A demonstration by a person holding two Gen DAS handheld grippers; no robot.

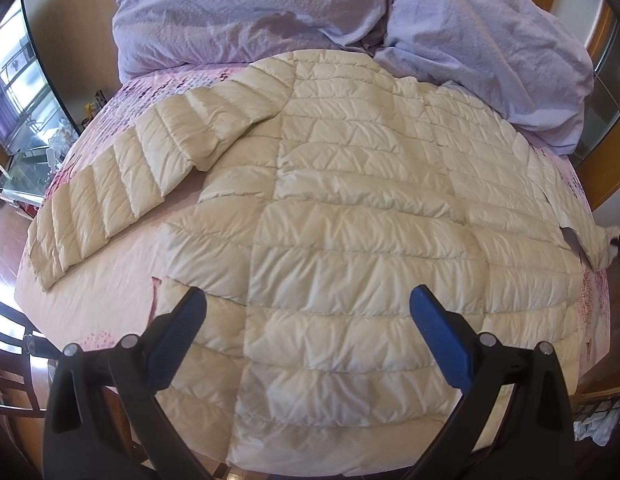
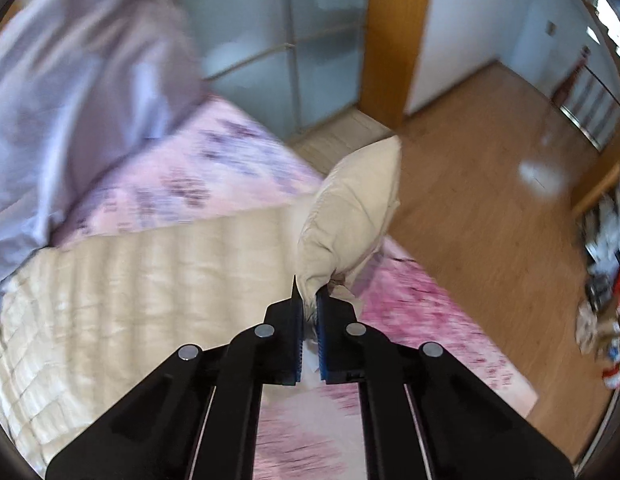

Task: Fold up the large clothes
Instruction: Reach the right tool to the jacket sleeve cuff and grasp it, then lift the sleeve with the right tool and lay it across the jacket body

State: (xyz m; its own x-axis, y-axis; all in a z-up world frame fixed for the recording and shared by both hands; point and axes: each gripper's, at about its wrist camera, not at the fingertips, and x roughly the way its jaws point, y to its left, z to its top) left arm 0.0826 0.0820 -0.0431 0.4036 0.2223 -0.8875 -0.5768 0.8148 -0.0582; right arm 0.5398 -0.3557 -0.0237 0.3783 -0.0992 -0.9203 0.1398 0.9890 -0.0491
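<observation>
Pinching a cream sleeve end in my right gripper, jaws clamped on it. My left gripper hangs spread wide above the quilted jacket on the pink bedsheet.

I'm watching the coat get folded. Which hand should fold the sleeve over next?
Probably the right: the right gripper already pinches the sleeve of the cream jacket. The left gripper hovers open, holding nothing.

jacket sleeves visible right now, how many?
2. One sleeve lies flat on the bed, angled out from the jacket. The other sleeve is pinched in the right gripper.
</observation>
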